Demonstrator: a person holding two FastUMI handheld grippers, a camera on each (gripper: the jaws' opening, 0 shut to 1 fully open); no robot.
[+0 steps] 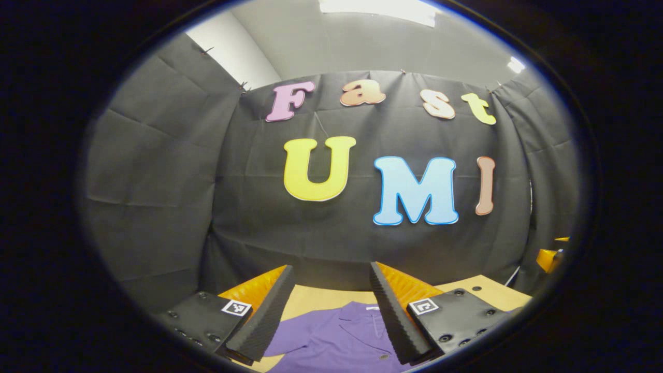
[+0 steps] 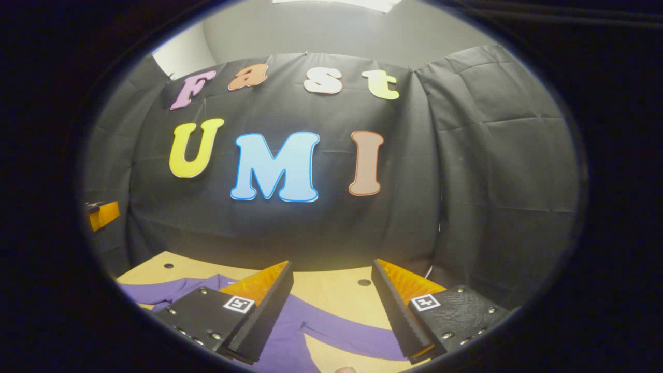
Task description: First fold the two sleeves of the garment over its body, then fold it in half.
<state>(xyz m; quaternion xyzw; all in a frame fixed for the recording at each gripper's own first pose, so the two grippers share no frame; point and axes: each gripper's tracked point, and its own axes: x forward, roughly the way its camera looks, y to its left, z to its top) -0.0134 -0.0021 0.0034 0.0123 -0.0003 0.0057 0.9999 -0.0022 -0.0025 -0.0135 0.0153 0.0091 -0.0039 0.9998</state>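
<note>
- Both grippers hung above the garment (image 1: 331, 339), jaws apart, holding nothing;
- right gripper (image 2: 331, 311) nearer an outstretched sleeve (image 2: 352, 334) lying crosswise below; left gripper (image 1: 331, 311) over the collar.

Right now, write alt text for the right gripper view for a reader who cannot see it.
The right tool is held open above a wooden table, with nothing between its fingers. A purple garment lies flat below, one sleeve stretched out to the side, not yet folded. Black cloth walls the booth behind.
</note>
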